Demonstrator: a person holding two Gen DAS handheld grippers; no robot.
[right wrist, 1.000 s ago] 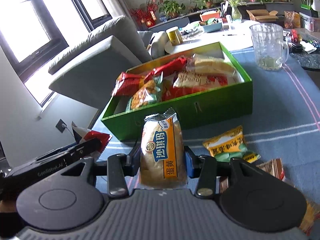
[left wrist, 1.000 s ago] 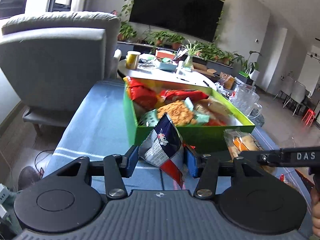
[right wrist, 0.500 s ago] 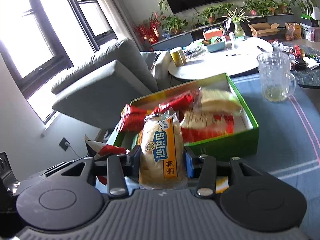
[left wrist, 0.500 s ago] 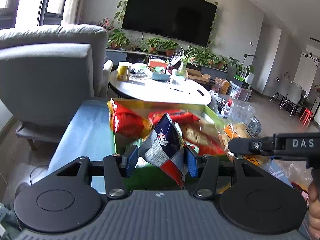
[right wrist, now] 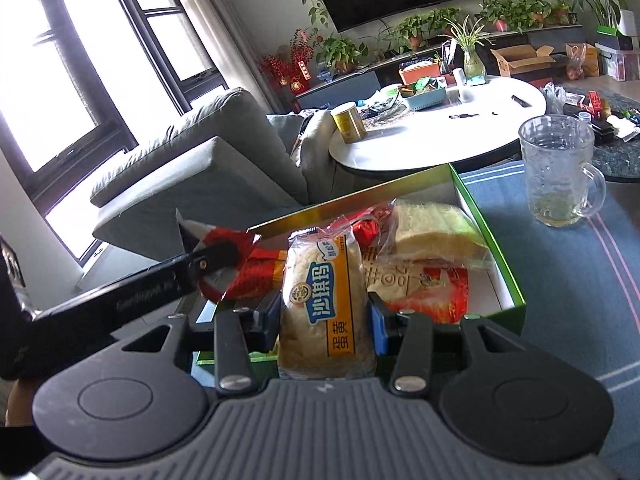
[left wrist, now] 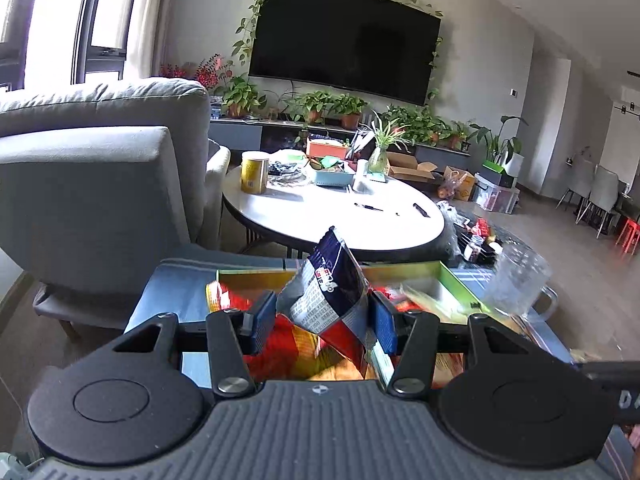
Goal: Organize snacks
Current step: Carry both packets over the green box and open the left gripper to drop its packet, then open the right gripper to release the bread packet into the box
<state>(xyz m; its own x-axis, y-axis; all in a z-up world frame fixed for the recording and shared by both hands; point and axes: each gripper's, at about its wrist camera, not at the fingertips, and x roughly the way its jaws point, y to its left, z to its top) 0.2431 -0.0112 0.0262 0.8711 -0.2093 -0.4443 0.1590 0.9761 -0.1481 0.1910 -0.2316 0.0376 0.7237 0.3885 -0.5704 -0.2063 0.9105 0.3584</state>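
My left gripper [left wrist: 323,322] is shut on a dark blue, white and red snack bag [left wrist: 332,292] and holds it over the left part of the green box [left wrist: 450,278]. My right gripper [right wrist: 325,322] is shut on a clear bread packet with an orange label [right wrist: 326,300], held above the box's near edge. The green box [right wrist: 492,240] holds red snack bags [right wrist: 420,286] and a wrapped sandwich [right wrist: 434,228]. In the right wrist view the left gripper [right wrist: 200,270] reaches in from the left with its bag.
A glass mug [right wrist: 558,176] stands on the blue striped cloth [right wrist: 568,276] right of the box; it also shows in the left wrist view [left wrist: 516,280]. A round white table [left wrist: 332,214] with clutter and a grey armchair [left wrist: 92,184] lie beyond.
Both grippers have risen and moved forward with their packets, from in front of the box to over it. The loose snacks on the cloth have dropped out of view.
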